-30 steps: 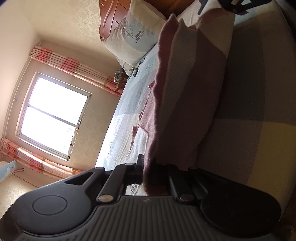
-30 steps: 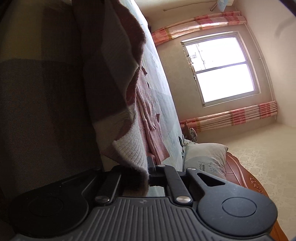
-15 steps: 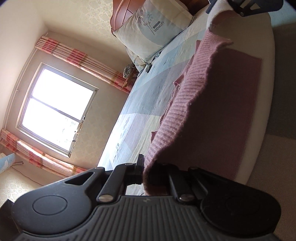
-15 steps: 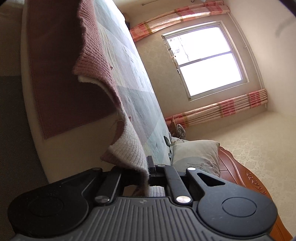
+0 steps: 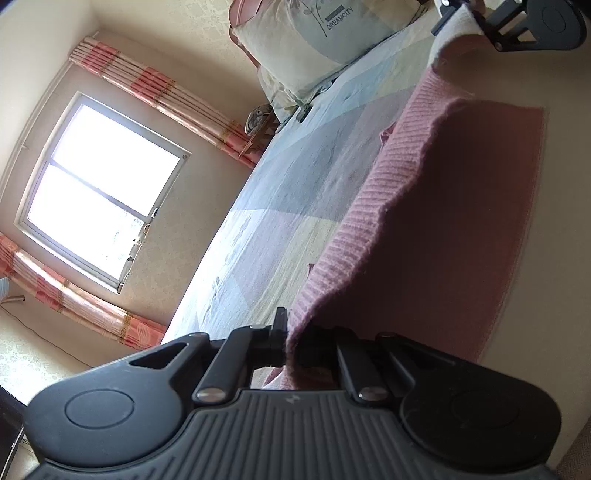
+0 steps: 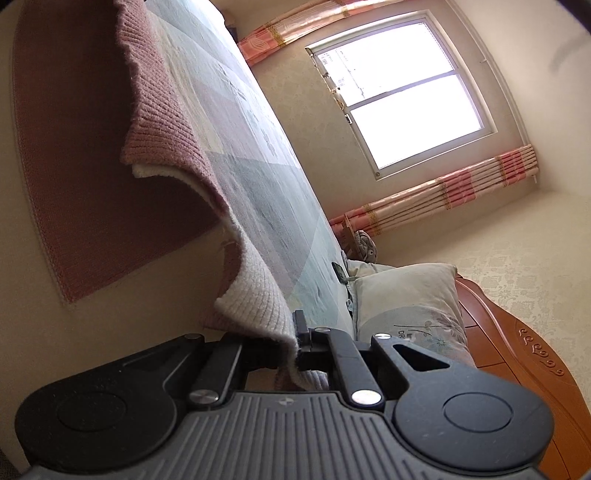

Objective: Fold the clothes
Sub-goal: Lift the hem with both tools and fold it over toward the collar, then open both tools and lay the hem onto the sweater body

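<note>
A knitted pink and cream sweater (image 5: pixel 373 206) hangs stretched between both grippers above the bed. My left gripper (image 5: pixel 290 341) is shut on its pink edge. My right gripper (image 6: pixel 295 347) is shut on the cream corner of the sweater (image 6: pixel 173 122); the same right gripper (image 5: pixel 461 22) shows at the top right of the left wrist view, clamped on cream cloth. The garment's underside is in shadow and faces the cameras. The part of the bed beneath the garment is hidden.
A bedsheet (image 5: pixel 280 192) with pale blue and cream patches stretches towards a pillow (image 5: pixel 317 40) and a carved wooden headboard (image 6: pixel 517 354). A small dark object (image 6: pixel 339 271) lies near the pillow. A bright window (image 6: pixel 402 88) with pink striped curtains faces the bed.
Both grippers have carried the sweater edge sideways across the bed. The garment, bunched and hanging close before, is now pulled out wider, and more bedsheet shows.
</note>
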`<act>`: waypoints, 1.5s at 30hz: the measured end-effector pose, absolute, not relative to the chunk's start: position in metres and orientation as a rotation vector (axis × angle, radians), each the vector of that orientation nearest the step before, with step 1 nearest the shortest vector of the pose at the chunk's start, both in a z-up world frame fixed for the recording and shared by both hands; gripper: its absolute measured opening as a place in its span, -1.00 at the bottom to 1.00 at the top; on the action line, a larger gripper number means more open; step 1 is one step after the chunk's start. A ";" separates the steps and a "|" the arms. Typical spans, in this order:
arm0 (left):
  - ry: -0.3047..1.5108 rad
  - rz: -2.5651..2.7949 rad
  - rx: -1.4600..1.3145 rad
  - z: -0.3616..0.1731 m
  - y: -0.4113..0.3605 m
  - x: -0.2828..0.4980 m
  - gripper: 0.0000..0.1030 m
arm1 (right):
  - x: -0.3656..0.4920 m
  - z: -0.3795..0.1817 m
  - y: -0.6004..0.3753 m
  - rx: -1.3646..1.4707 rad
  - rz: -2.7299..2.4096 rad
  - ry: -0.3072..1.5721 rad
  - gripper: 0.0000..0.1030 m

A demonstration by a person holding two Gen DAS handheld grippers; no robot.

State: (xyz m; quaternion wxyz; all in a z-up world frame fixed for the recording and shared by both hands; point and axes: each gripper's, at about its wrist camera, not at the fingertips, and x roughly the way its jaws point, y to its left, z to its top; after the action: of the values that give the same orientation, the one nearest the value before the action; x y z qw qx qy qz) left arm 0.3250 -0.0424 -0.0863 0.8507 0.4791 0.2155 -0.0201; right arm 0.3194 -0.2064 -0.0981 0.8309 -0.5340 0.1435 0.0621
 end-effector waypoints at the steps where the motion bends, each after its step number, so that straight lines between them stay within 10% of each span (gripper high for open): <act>1: 0.457 -0.042 1.001 -0.089 -0.041 0.329 -0.92 | 0.326 -0.102 -0.205 -1.133 0.132 0.311 -0.83; 12: 0.526 -0.069 0.917 -0.106 -0.025 0.342 -0.72 | 0.357 -0.129 -0.200 -1.104 0.144 0.356 -0.77; 16: 0.516 -0.089 0.857 -0.083 -0.015 0.321 -0.44 | 0.341 -0.112 -0.207 -1.065 0.147 0.325 0.09; 18: 0.505 -0.096 0.846 -0.073 -0.009 0.304 -0.25 | 0.333 -0.100 -0.215 -1.043 0.163 0.319 0.19; 45: 0.684 -0.117 0.458 -0.040 0.024 0.348 -0.04 | 0.278 -0.087 -0.229 -0.616 0.252 0.530 0.26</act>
State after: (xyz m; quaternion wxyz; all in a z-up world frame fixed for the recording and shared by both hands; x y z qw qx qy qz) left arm 0.3483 0.0237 -0.0400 0.9148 0.2224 0.3324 -0.0569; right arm 0.2781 -0.2292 -0.0870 0.9108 -0.2988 0.2572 0.1224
